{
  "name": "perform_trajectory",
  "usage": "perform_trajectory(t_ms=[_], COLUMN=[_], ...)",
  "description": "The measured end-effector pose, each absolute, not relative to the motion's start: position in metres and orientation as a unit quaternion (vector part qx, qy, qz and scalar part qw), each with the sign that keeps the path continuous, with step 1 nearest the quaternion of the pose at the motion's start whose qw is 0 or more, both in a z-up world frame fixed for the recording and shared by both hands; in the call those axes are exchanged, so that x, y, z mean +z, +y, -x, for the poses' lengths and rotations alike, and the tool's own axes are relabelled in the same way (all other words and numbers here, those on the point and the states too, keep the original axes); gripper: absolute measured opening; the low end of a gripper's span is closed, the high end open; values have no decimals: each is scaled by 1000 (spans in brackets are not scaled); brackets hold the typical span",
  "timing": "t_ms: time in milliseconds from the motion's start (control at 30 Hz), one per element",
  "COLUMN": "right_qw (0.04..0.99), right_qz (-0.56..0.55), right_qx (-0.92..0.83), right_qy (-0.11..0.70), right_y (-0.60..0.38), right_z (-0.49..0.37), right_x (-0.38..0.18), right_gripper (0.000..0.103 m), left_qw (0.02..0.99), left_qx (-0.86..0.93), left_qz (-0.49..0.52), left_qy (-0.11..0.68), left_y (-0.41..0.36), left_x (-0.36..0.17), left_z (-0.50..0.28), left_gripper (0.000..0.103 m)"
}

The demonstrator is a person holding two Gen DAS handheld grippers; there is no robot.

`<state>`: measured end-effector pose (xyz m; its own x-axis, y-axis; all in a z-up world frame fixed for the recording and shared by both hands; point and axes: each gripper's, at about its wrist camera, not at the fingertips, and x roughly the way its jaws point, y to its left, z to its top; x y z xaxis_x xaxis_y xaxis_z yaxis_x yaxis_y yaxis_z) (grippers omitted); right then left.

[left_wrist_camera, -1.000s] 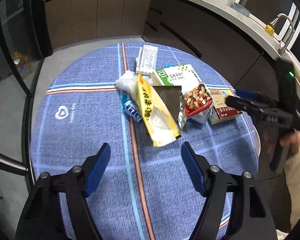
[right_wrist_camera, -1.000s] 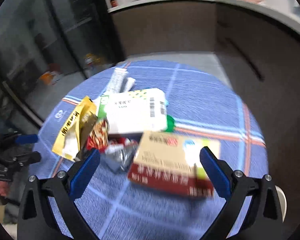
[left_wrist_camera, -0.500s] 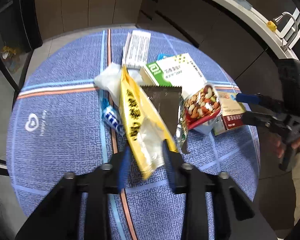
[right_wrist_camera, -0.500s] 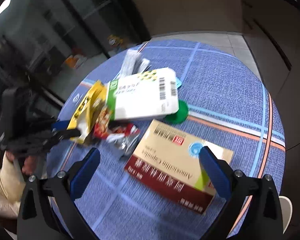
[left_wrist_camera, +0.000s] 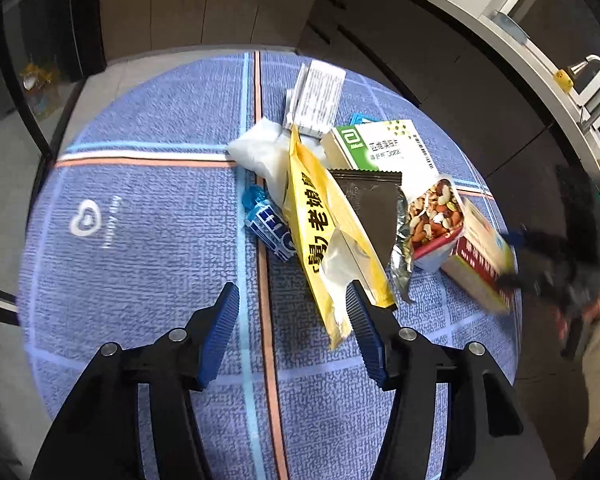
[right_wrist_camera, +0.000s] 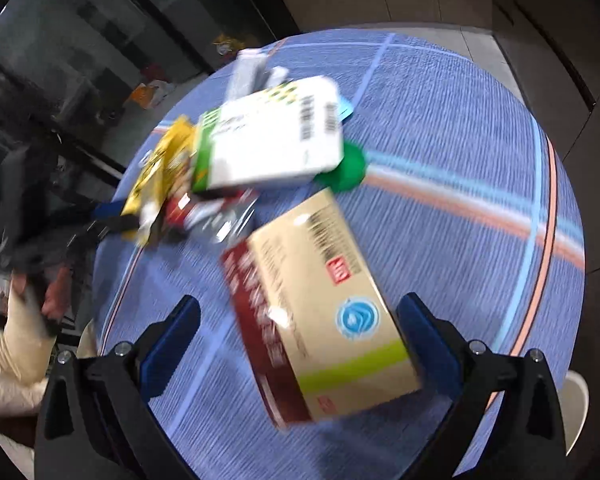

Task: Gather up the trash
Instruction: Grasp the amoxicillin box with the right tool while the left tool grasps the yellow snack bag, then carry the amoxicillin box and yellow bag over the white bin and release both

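A pile of trash lies on the round blue table [left_wrist_camera: 140,240]: a long yellow wrapper [left_wrist_camera: 324,232], a blue candy wrapper [left_wrist_camera: 270,228], a white tissue [left_wrist_camera: 256,152], a dark foil pack [left_wrist_camera: 370,204], a nut packet [left_wrist_camera: 434,216], a green-and-white box [left_wrist_camera: 384,146] and a tan-and-red box [right_wrist_camera: 324,304]. My left gripper [left_wrist_camera: 292,304] is open, its right finger [left_wrist_camera: 364,328] touching the yellow wrapper's near end. My right gripper [right_wrist_camera: 300,324] is open around the tan-and-red box. It also shows at the right of the left wrist view [left_wrist_camera: 516,264], blurred.
A white leaflet [left_wrist_camera: 318,98] lies behind the pile and a green cap [right_wrist_camera: 346,166] beside the green-and-white box. Dark kitchen cabinets and a counter [left_wrist_camera: 460,28] curve round the far side. A glass-door cabinet [right_wrist_camera: 80,60] stands beyond the table.
My left gripper closed in near the yellow wrapper, then opened wide again beside its end. My right gripper moved forward, and the tan-and-red box now sits between its fingers.
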<state>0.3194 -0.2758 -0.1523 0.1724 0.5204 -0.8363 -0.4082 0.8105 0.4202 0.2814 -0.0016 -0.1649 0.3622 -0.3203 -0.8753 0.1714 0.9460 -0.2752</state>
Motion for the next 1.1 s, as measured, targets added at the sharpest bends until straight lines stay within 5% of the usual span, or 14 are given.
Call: perform_trajectory(t_ms=[100,233,400,467,533,1100], right_qw=[785,806,823,826,832,897], right_qz=[-18,51,139,142,133,6], right_qx=[291,258,201,180,166,138], right_qy=[546,530,513,515,513,420], right_y=[-263,-234,-211,-209,-209,-231], right_z=[-293,-278,-268,-267,-264,-176], right_x=[-146,-149,-158,-161,-160,-66], right_gripper=[100,100,98,78,77,77], left_qw=[815,815,815,814,812,867], left_qx=[-159,-158,-159,-157,-159,-217], left_qz=[77,73,73,69,72,37], left_qy=[552,552,553,555,557,447], left_y=[-8,-13,-12,-8,-10,-12], left_x=[-171,-172,-171,-171,-173,-54], left_z=[-292,-294,-297,-299,-300,-211], left_gripper=[41,40,19,8,1,0])
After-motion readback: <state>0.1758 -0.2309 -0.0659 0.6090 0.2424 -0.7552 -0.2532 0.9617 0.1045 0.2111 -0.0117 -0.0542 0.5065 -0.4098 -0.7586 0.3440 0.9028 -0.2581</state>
